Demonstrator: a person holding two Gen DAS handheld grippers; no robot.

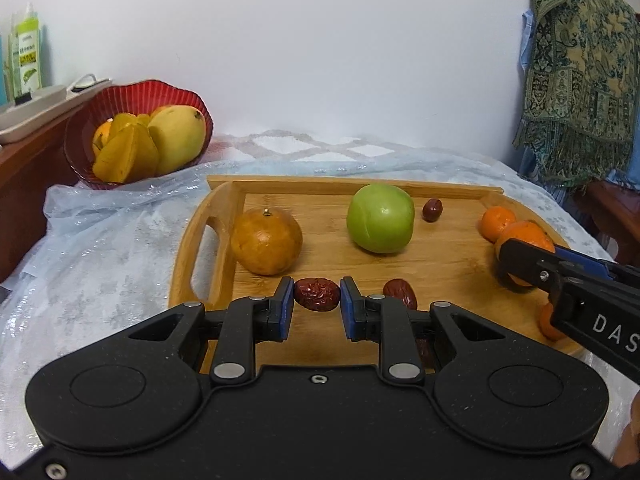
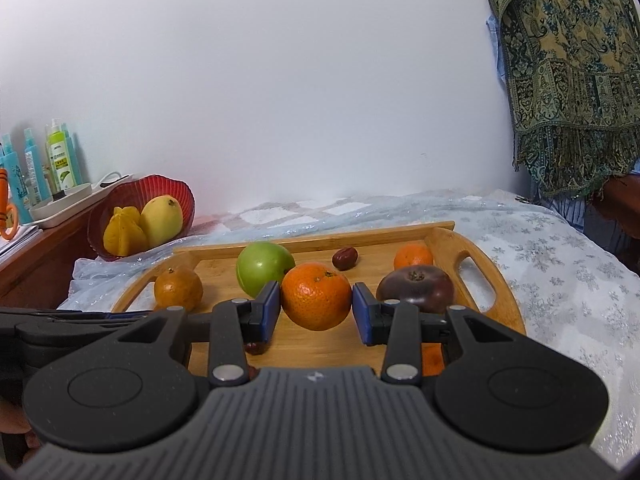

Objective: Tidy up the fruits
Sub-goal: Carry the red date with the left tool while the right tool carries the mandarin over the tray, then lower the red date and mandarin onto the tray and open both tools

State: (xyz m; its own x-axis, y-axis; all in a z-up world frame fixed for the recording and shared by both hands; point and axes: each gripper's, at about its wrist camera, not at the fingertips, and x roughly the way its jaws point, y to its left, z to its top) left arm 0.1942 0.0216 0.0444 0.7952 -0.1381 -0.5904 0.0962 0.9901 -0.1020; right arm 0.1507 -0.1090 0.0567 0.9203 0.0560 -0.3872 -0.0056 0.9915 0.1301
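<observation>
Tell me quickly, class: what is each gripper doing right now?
Left gripper: shut on a dried red date.
Right gripper: shut on an orange.

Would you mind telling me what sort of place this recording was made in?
Probably a home, perhaps a bedroom. A wooden tray of fruit sits on a soft cloth-covered surface like a bed, a patterned shawl hangs by the wall, and bottles stand on a side cabinet.

Right gripper [image 2: 316, 307] clamps an orange [image 2: 316, 301] above a wooden tray [image 2: 496, 300]. A green apple [image 2: 262, 271] sits behind. A red bowl [image 2: 160, 190] is far left.
</observation>
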